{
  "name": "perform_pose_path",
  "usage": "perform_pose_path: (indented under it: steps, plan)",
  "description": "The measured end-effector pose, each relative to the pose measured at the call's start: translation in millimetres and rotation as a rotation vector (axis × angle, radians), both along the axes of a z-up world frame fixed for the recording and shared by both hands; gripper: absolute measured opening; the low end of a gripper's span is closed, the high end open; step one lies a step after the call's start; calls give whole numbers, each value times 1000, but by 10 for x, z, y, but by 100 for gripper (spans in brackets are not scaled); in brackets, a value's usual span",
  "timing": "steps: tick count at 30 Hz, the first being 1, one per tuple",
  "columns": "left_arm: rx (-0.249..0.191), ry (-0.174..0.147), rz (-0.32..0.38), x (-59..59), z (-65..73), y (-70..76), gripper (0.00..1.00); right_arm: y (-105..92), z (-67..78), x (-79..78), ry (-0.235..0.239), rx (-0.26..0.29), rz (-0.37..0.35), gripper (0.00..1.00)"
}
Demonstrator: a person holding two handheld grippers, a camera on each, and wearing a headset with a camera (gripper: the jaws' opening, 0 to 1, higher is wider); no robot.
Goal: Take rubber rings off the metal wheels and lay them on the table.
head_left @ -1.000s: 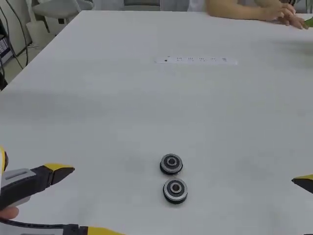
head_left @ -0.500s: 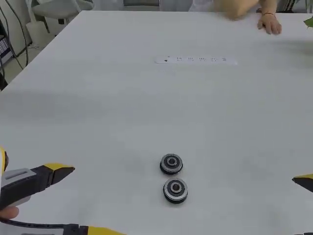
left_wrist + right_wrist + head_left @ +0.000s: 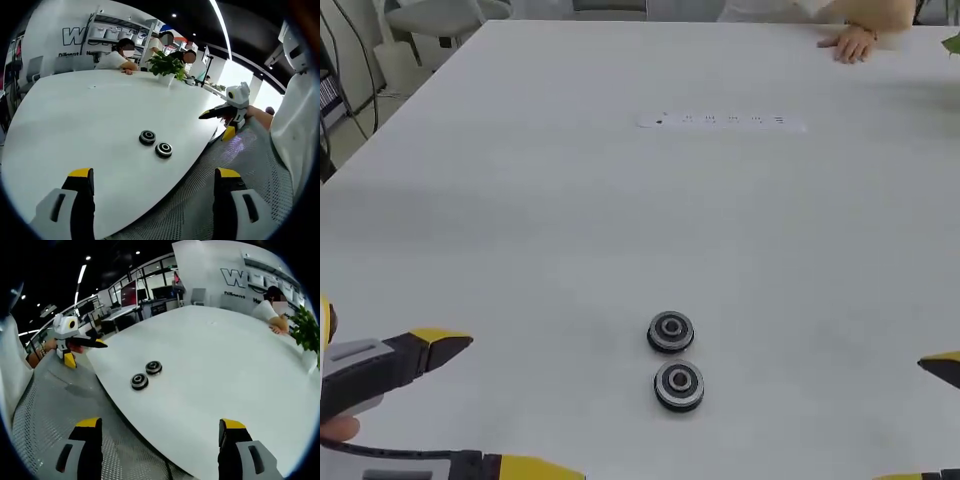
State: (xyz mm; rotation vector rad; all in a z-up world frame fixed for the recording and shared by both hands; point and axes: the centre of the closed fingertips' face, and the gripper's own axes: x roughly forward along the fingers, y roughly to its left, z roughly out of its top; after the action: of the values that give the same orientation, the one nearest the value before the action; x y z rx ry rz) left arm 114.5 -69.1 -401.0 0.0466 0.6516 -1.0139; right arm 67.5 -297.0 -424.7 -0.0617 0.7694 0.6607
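Two metal wheels with black rubber rings lie flat and close together on the white table (image 3: 520, 200): a far wheel (image 3: 670, 333) (image 3: 147, 137) (image 3: 153, 368) and a near wheel (image 3: 679, 386) (image 3: 163, 149) (image 3: 139, 381). My left gripper (image 3: 520, 410) (image 3: 152, 175) is open and empty by the table's front left edge, well left of the wheels. My right gripper (image 3: 905, 420) (image 3: 160, 425) is open and empty at the front right, well right of them. Each gripper appears in the other's view: the right gripper (image 3: 227, 112), the left gripper (image 3: 75, 342).
A white power strip (image 3: 720, 122) lies across the table's far middle. A person's hand (image 3: 850, 42) rests at the far right edge. A potted plant (image 3: 165, 65) (image 3: 307, 335) stands on the far side. Chairs (image 3: 440, 20) stand beyond the far left corner.
The person's hand at the far edge has slid left along the table. The wheels and both grippers stay where they were.
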Motion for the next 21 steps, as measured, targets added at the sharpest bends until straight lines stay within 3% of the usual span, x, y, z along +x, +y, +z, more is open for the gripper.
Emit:
perform_pose_path:
  steps: [10,21]
  plan:
    - [4,-4,-13,-9,11,-6,99,7,18,10,-6,11,1,97]
    - [7,-62,-43,12,119,-10,99,-10,147,82,-58,57,-26,96]
